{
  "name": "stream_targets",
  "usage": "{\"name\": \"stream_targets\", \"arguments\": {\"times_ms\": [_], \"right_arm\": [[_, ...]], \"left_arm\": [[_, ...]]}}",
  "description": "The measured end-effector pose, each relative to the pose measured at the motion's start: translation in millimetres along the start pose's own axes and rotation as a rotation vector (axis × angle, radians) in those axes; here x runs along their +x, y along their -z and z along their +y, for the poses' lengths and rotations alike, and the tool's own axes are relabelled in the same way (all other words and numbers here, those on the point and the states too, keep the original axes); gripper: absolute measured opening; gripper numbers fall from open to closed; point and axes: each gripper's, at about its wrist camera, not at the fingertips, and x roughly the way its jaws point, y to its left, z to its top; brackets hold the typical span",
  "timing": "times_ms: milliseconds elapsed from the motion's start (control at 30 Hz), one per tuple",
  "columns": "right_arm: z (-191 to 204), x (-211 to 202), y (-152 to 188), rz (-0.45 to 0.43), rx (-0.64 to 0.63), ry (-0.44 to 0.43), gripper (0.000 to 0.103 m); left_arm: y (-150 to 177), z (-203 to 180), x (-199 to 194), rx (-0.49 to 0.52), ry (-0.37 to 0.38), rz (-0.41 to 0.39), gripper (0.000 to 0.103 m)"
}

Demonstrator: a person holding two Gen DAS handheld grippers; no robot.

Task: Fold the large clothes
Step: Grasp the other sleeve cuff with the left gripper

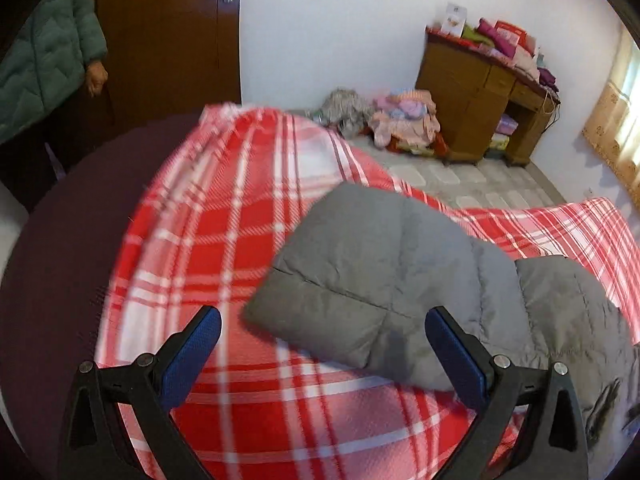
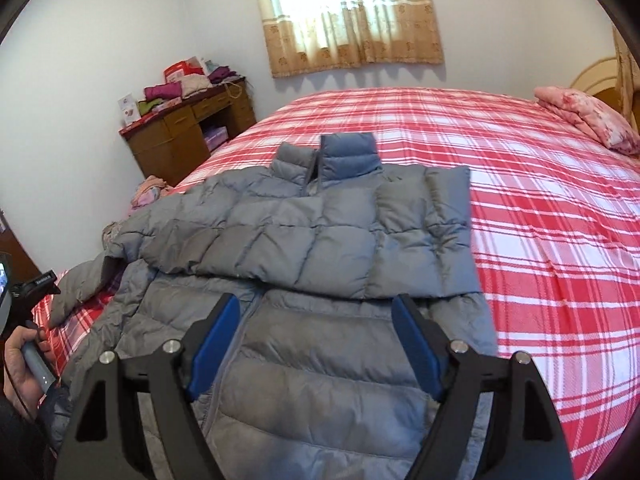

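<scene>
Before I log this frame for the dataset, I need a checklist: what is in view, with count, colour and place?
Quilted puffer jacket: one, grey, flat on the bed, one sleeve folded across the chest.
Plaid bedspread: one, red and white, covering the bed.
Floral pillow: one, pink, at the headboard.
Wooden desk: one, brown, against the white wall, folded clothes on top.
Clothes heap: one, pastel, on the floor beside the desk.
Curtain: one, tan, over the window.
Bystander: one, green coat, by the door.
Left gripper: open, at the jacket's cuff.
Right gripper: open, over the jacket front.
</scene>
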Motion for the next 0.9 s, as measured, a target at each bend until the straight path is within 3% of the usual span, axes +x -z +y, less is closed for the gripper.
{"name": "stream_targets", "arguments": {"times_ms": [67, 133, 167, 200, 233, 333, 400, 500, 633, 800, 900], "right_arm": [[-4.3, -6.4, 1.1, -0.003, 0.018, 0.017, 0.081], [-8.1, -8.9, 2.0, -0.002, 0.027, 0.032, 0.081], [-9.9, -9.5, 2.4, -0.001, 0.031, 0.037, 0.081], [-10.8, -10.2, 2.9, -0.001, 0.034, 0.039, 0.081], [-11.9, -10.5, 3.7, -0.002, 0.04, 0.041, 0.081], [-14.3, -8.7, 6.5, 0.005, 0.056, 0.036, 0.081], [-16.6, -7.7, 7.7, 0.008, 0.066, 0.032, 0.081], [-21.5, -8.2, 9.1, 0.005, 0.086, 0.028, 0.081], [-26.6, -9.3, 9.7, 0.002, 0.099, 0.036, 0.081], [-34.6, -11.2, 10.9, -0.002, 0.118, 0.036, 0.081], [-36.4, -11.5, 10.6, -0.004, 0.11, 0.04, 0.081]], "left_arm": [[1.7, 1.3, 9.0, -0.052, 0.022, 0.04, 0.1], [3.9, 2.7, 12.8, -0.074, 0.023, 0.042, 0.077], [4.9, 2.7, 15.7, -0.08, 0.025, 0.042, 0.055], [5.7, 2.4, 19.5, -0.083, 0.04, 0.051, 0.042], [5.6, 2.3, 21.0, -0.084, 0.053, 0.055, 0.04], [4.2, -5.6, 19.0, -0.044, 0.072, 0.029, 0.021], [0.7, -12.4, 14.0, -0.012, 0.095, 0.007, 0.001], [-7.7, -23.9, -0.1, 0.023, 0.164, -0.042, 0.0], [-7.0, -80.7, -53.7, 0.217, 0.278, -0.21, 0.0], [28.2, -147.5, -124.3, 0.396, 0.454, -0.326, 0.0], [54.3, -170.4, -146.2, 0.436, 0.531, -0.318, 0.0]]}}
